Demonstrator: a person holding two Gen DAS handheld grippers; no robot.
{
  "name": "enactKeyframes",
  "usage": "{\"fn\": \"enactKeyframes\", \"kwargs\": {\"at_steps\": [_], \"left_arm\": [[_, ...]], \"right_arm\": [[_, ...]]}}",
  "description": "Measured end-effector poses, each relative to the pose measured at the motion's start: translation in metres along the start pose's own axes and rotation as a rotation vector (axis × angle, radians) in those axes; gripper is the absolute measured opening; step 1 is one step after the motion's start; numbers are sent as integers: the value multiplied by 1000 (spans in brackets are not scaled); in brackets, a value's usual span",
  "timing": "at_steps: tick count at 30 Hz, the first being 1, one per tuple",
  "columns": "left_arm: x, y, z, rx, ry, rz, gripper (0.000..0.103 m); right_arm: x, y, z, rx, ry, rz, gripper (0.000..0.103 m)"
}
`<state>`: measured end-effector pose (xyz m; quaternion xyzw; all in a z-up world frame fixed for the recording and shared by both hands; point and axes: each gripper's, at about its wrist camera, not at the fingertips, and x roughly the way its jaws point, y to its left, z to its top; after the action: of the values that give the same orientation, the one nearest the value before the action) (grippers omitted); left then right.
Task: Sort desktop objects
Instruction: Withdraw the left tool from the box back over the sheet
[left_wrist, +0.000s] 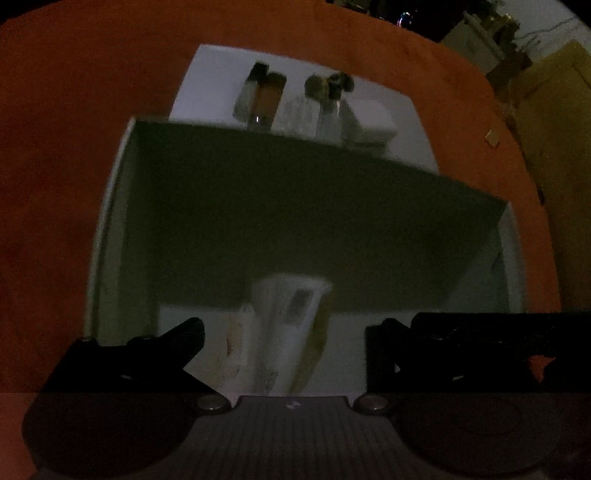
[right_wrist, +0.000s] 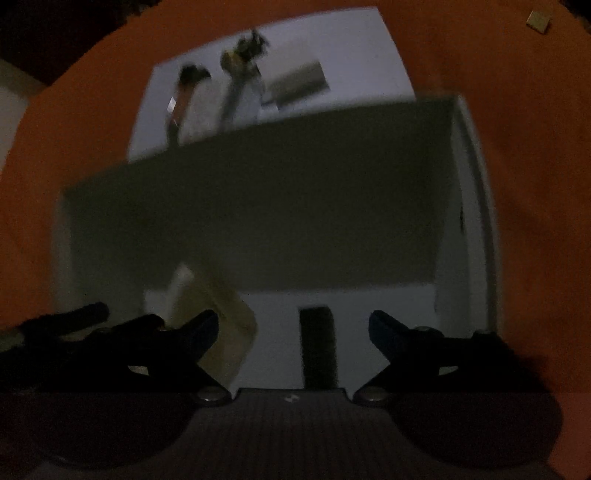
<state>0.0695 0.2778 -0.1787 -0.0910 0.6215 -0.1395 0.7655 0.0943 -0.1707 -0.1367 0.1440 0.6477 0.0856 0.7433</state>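
Both grippers hang over a deep white box (left_wrist: 110, 221) on an orange table. My left gripper (left_wrist: 284, 332) is open, above pale flat packets (left_wrist: 288, 325) lying on the box floor. My right gripper (right_wrist: 293, 325) is open, above a small dark rectangular item (right_wrist: 319, 347) on the box floor; a pale yellowish packet (right_wrist: 221, 314) lies by its left finger. Neither gripper holds anything. Behind the box, a white tray (left_wrist: 207, 85) carries several small bottles (left_wrist: 262, 96) and a white block (left_wrist: 369, 118). The same tray (right_wrist: 354, 48) shows in the right wrist view.
The box's far wall (right_wrist: 258, 206) stands tall between the grippers and the tray. A small tan square (left_wrist: 493, 138) lies on the orange cloth (left_wrist: 55, 147) to the right. Cardboard and clutter (left_wrist: 554, 92) sit beyond the table's far right edge. The scene is dim and blurred.
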Motion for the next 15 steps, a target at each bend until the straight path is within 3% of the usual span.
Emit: {"fn": "enactKeyframes", "kwargs": {"at_steps": [8,15], "left_arm": [[-65,49,43,-46,-110,-6,103],[-78,57,92,-16,-142,27,103]], "right_arm": [[-44,0,42,71,-126,72,92],[-56,-3,95,94,-198,77,92]]}}
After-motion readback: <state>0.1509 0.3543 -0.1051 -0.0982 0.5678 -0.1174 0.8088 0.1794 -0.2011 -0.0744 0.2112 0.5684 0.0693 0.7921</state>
